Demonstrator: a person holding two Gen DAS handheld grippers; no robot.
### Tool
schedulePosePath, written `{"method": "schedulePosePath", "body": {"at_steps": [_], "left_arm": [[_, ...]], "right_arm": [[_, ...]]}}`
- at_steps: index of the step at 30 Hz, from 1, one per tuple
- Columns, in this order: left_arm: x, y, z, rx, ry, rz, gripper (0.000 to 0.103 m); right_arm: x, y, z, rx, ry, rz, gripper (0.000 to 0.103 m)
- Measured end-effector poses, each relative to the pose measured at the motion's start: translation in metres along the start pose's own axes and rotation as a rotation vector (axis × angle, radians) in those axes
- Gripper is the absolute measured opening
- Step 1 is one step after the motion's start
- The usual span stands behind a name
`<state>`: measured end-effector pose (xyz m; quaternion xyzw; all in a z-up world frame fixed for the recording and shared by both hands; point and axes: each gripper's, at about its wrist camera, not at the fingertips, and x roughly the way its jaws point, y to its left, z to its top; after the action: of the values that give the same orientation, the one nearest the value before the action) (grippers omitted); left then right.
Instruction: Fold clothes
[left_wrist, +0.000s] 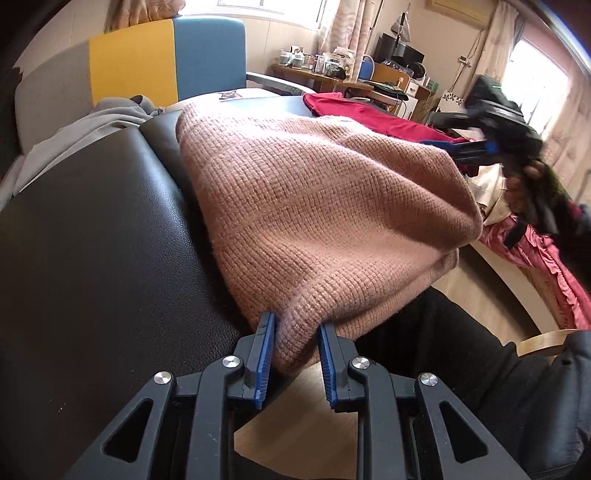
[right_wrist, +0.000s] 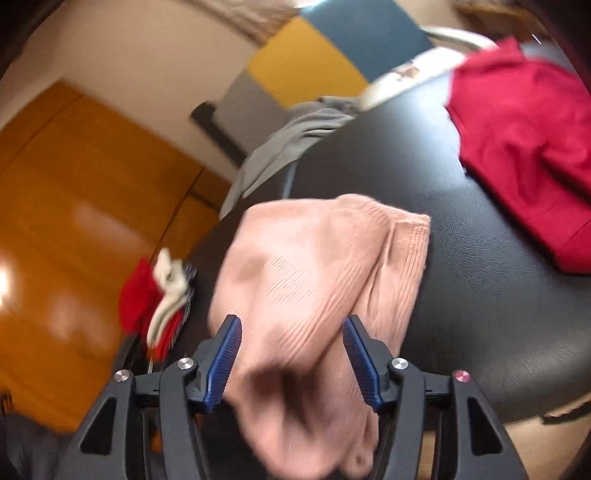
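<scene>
Your left gripper (left_wrist: 297, 332) is pinched onto the near hem corner of the pink knit sweater (left_wrist: 314, 206), its blue pads pressing a bunched fold of knit between them at a narrow gap. From that corner the sweater spreads away from you over the black padded surface (left_wrist: 96, 229), with its right edge hanging past the surface's edge. Your right gripper (right_wrist: 291, 339) stands with its jaws well apart; the sweater's blurred pink fabric (right_wrist: 314, 266) lies between and in front of the two fingers, but the pads do not press on it. In the left wrist view this gripper (left_wrist: 476, 147) sits at the sweater's far right edge. A red garment (right_wrist: 524, 147) lies farther back on the same surface, apart from the sweater, and a grey cloth (left_wrist: 92, 122) lies behind it.
</scene>
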<state>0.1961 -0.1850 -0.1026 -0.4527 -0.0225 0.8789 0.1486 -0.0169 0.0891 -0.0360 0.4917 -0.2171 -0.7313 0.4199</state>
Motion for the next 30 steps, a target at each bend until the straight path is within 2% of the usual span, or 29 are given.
{"method": "schedulePosePath", "body": {"at_steps": [5,8,11,13,14,15,17,20,21,23,25,28,30], "left_arm": [[-0.001,-0.001,-0.004,-0.012,-0.004,-0.01,0.023],[-0.004,0.001,-0.007,-0.016,0.001,-0.025,0.023],[-0.017,0.011,-0.007,-0.057,-0.028,-0.07,0.023],[-0.028,0.02,-0.007,-0.097,-0.058,-0.106,0.023],[-0.034,0.026,-0.006,-0.13,-0.083,-0.127,0.025],[-0.039,0.03,-0.003,-0.158,-0.107,-0.142,0.027],[-0.045,0.036,0.006,-0.194,-0.164,-0.168,0.032],[-0.039,0.029,0.027,-0.175,-0.208,-0.214,0.041],[-0.034,0.024,0.033,-0.154,-0.208,-0.227,0.046],[-0.018,0.012,0.042,-0.104,-0.18,-0.239,0.048],[0.004,0.004,0.047,-0.069,-0.125,-0.246,0.048],[0.033,-0.002,0.048,-0.041,-0.026,-0.248,0.048],[0.042,-0.006,0.044,-0.016,0.005,-0.242,0.048]], "right_arm": [[0.042,-0.025,0.016,0.132,0.001,-0.015,0.059],[0.049,-0.032,0.021,0.192,-0.026,0.029,0.059],[0.058,-0.031,0.016,0.196,-0.009,0.01,0.059],[0.061,-0.029,0.014,0.17,0.007,-0.03,0.051],[0.06,-0.028,0.013,0.149,0.011,-0.056,0.039],[0.059,-0.027,0.013,0.128,0.015,-0.083,0.023],[0.062,-0.02,0.014,0.079,0.021,-0.142,0.017],[0.054,0.015,0.019,-0.082,0.01,-0.249,0.013],[0.044,0.03,0.02,-0.132,-0.022,-0.256,0.011],[0.024,0.06,0.022,-0.229,-0.085,-0.269,0.011],[0.008,0.067,0.021,-0.263,-0.125,-0.308,0.011],[0.014,0.041,0.013,-0.23,-0.085,-0.416,0.011],[0.03,0.009,0.003,-0.173,-0.036,-0.465,0.011]]}}
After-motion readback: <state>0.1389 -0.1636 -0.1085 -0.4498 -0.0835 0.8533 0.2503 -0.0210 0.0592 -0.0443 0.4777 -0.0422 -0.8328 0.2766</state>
